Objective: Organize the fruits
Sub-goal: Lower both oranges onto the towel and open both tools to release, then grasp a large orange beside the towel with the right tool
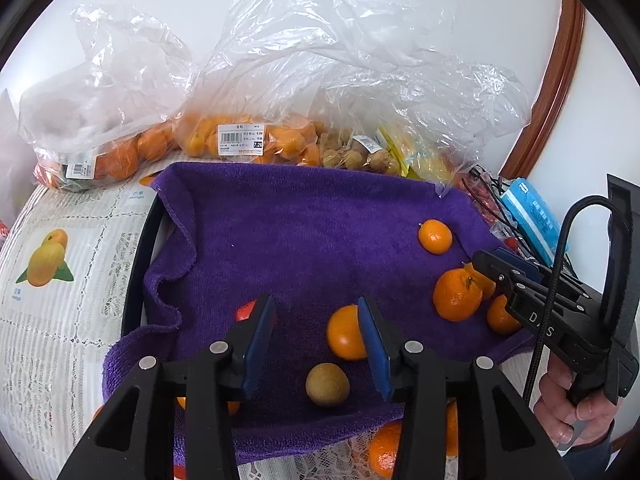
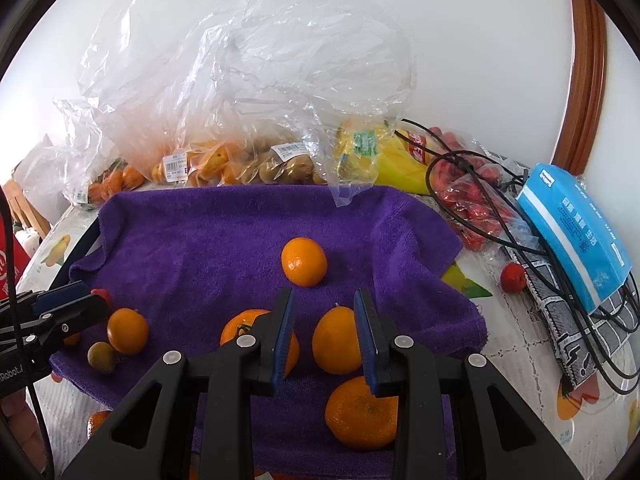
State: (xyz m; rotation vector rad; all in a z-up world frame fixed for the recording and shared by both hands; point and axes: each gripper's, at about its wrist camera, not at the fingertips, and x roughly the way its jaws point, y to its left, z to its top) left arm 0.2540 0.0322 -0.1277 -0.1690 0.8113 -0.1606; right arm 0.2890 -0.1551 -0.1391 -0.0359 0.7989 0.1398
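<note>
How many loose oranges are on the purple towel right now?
5 oranges: one farthest back, one beside the brown fruit, one left of the right gripper, one seen between its tips, one nearest the camera. More may hide under the left gripper.

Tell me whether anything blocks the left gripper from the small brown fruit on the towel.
Nothing visible blocks it. The brown fruit lies bare on the purple towel, within the gap between the left gripper's fingers. An orange sits just beyond it beside one finger and might get nudged.
</note>
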